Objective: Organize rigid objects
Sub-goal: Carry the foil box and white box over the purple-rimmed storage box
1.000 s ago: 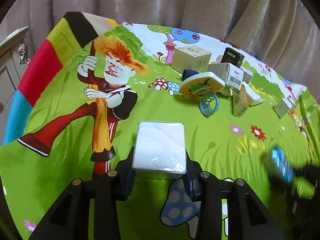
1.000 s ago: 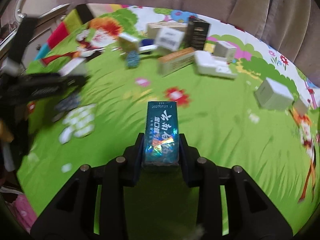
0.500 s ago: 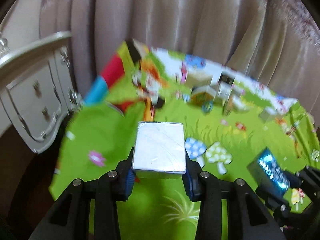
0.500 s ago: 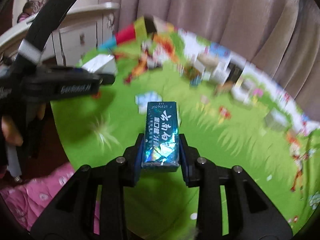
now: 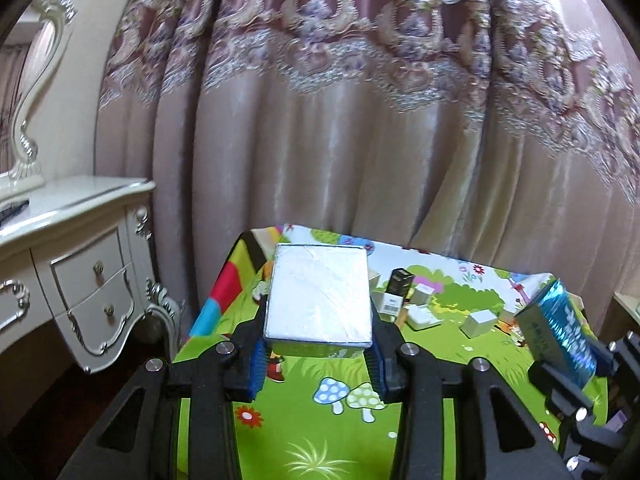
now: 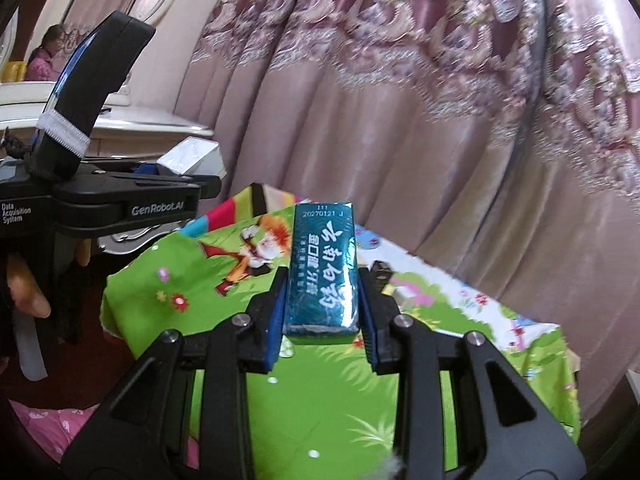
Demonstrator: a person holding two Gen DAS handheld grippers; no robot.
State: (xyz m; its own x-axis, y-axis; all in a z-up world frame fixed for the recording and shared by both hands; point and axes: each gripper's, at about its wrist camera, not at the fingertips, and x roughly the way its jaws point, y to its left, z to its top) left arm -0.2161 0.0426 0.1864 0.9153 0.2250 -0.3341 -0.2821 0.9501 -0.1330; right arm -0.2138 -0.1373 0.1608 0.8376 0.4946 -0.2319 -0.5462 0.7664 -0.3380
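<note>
A flat, rectangular white box (image 5: 319,298) in glossy film is clamped between the blue pads of the left tongs (image 5: 316,346), mid-frame, above the bench (image 5: 360,432) — draped in a cartoon-printed green cloth. A slim teal box (image 6: 322,272) with a holographic sheen is gripped by the right tongs (image 6: 320,320), centre frame. Small cardboard boxes (image 5: 478,322) are seen far back on the cloth, before a satin curtain (image 5: 340,140).
</note>
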